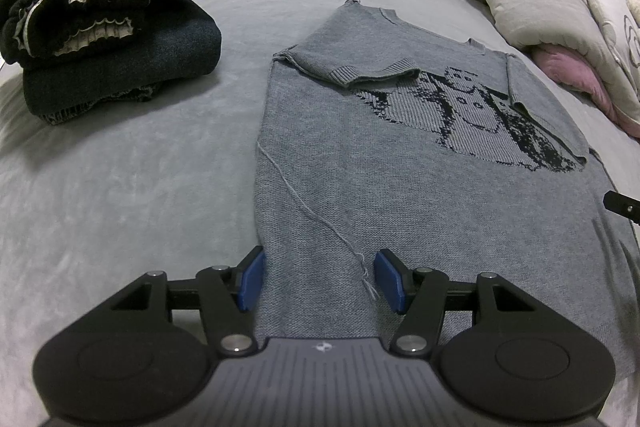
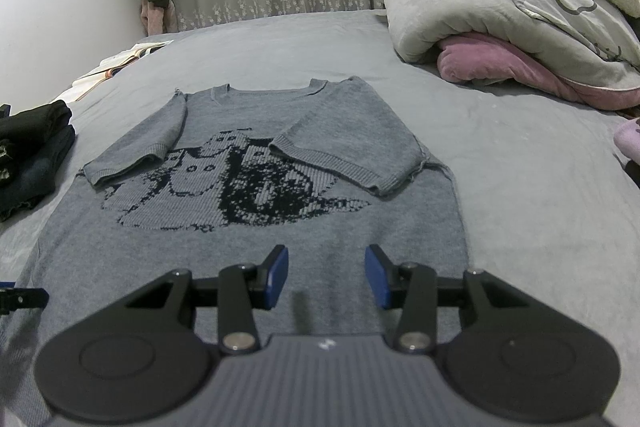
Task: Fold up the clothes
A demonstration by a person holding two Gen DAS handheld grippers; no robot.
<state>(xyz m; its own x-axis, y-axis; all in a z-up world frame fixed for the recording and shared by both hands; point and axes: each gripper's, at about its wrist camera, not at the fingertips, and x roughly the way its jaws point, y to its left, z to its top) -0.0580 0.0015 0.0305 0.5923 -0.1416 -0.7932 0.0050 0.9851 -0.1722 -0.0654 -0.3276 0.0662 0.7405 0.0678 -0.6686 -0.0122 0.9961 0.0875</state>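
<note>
Looking along my two grippers, I see the grey sweater [image 2: 256, 239] lying flat on the grey bed cover [image 2: 500, 163], front side up. In the right wrist view its long axis goes from the hem at the bottom of the frame to the neckline in the upper middle. Both short sleeves are folded in over the chest and partly cover the dark knitted cat picture [image 2: 236, 191].

In the left wrist view the sweater runs from the bottom centre to the upper right, and a loose thread [image 1: 320, 215] lies on it near the left side edge. To the left of that edge is bare cover, then a pile of folded dark clothes [image 1: 100, 27] in the upper left, well apart from the sweater. In the right wrist view there is open cover right of the sweater, up to the heaped grey and pink bedding [image 2: 500, 27] in the upper right.

My left gripper [image 1: 320, 281] points down at the hem near its left corner, with the blue pads spread apart and holding nothing. My right gripper [image 2: 327, 277] points down at the hem too, pads also apart, nothing grasped.
</note>
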